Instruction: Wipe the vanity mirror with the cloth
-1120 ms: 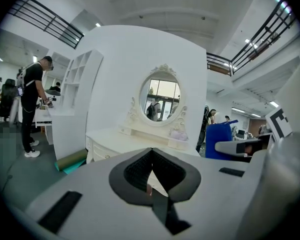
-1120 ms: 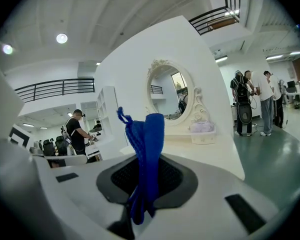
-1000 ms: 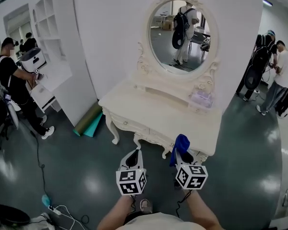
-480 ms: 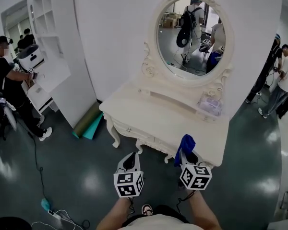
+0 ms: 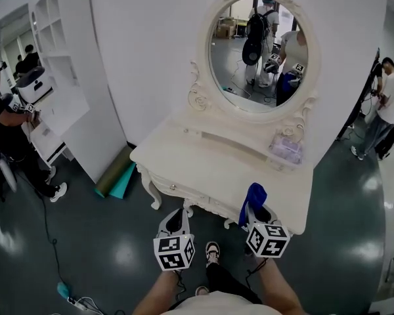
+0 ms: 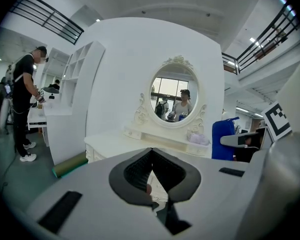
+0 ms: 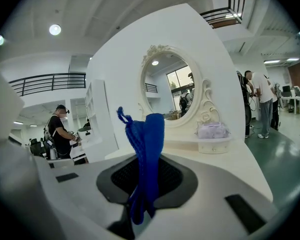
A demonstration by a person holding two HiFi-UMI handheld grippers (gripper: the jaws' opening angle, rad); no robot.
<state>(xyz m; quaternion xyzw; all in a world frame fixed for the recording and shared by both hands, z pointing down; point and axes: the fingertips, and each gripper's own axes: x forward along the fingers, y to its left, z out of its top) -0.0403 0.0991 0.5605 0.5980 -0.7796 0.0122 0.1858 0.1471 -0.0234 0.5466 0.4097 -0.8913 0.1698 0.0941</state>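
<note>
– Shiny dark green floor (image 5: 118, 254) lies all round a white dressing table (image 5: 177, 179) that stands against a white wall (image 5: 151, 44). What is on the tabletop (image 5: 203, 166)?
– One small box (image 5: 285, 151), far over on the right side, just under the mirror's frame. Something pale purple sits in it. I can't tell what it is.
– Where is the vanity mirror (image 5: 259, 51)?
– It stands up at the back of the tabletop. It is oval with a curly white frame, and you can see people in the glass.
– And the cloth (image 5: 253, 195)?
– It is blue. The right gripper (image 5: 257, 212) has its jaws squeezed tight on it, and the cloth sticks up above them in a floppy bunch. It is in the air by the front edge of the tabletop, well apart from the mirror.
– What about the left gripper (image 5: 178, 216)?
– Its jaws are pressed together with nothing in them. It is held beside the right one, over the floor just in front of the table.
– Anything else?
– White shelves (image 5: 59, 64) on the left with a person (image 5: 6, 130) next to them, rolled green mats (image 5: 115, 179) on the floor by the wall, and more people (image 5: 387, 104) standing on the right
</note>
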